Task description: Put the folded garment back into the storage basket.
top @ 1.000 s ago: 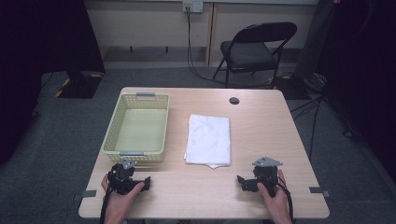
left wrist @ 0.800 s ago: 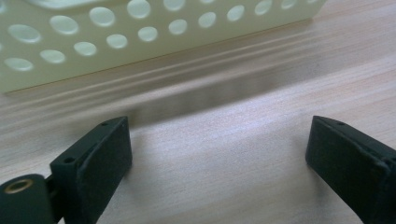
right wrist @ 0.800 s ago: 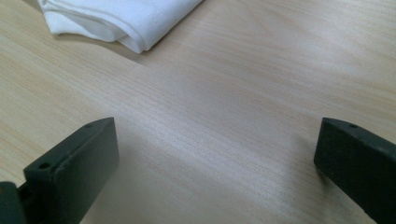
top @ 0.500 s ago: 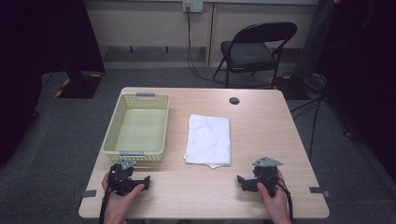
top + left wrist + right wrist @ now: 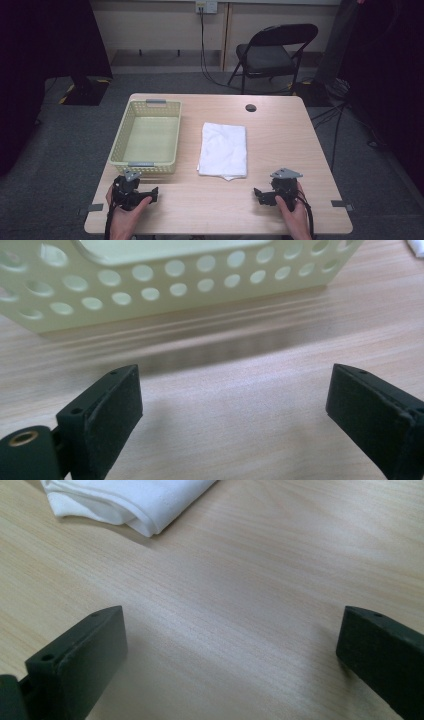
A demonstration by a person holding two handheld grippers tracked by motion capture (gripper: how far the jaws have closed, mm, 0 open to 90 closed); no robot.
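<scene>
A folded white towel [image 5: 223,150] lies flat in the middle of the wooden table [image 5: 280,135]; its near corner [image 5: 130,505] shows at the top of the right gripper view. To its left stands a pale yellow perforated basket [image 5: 146,137], and its near wall [image 5: 165,285] fills the top of the left gripper view. My left gripper [image 5: 150,194] rests near the front left edge, just before the basket, jaws wide apart with nothing between them. My right gripper [image 5: 260,195] rests at the front right, below the towel, open and holding nothing.
A small dark round hole [image 5: 250,107] sits near the table's far edge. Beyond the table stands a black folding chair [image 5: 272,50], with cables on the grey floor. Bare wood lies between the two grippers.
</scene>
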